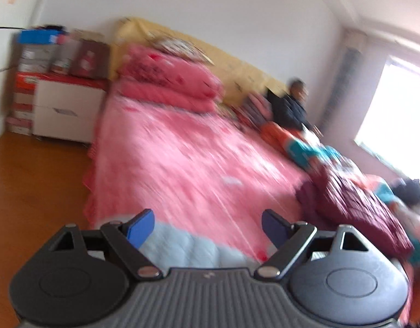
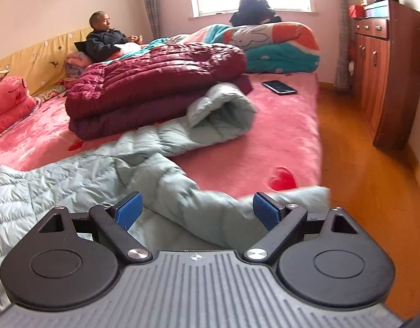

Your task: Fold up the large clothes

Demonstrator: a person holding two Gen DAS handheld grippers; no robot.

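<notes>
Your right gripper (image 2: 196, 211) hangs with its blue pads spread wide, gripping nothing, over the pale green puffer jacket (image 2: 81, 180). That jacket lies rumpled on the near part of the pink bedspread (image 2: 278, 142), one sleeve (image 2: 220, 112) curling away toward the folded maroon coat (image 2: 155, 82) just behind it. A dark phone (image 2: 278, 87) lies on the bedspread to the right of the maroon coat, apart from it. Beyond the maroon coat sits a rabbit-print quilt (image 2: 264, 41), and a man (image 2: 106, 38) reclines to the left of it.

Your left gripper (image 1: 208, 228) is likewise wide open and holds nothing; the jacket's pale edge (image 1: 188, 248) shows just under it. This view is motion-blurred. No writing is readable in either view.
</notes>
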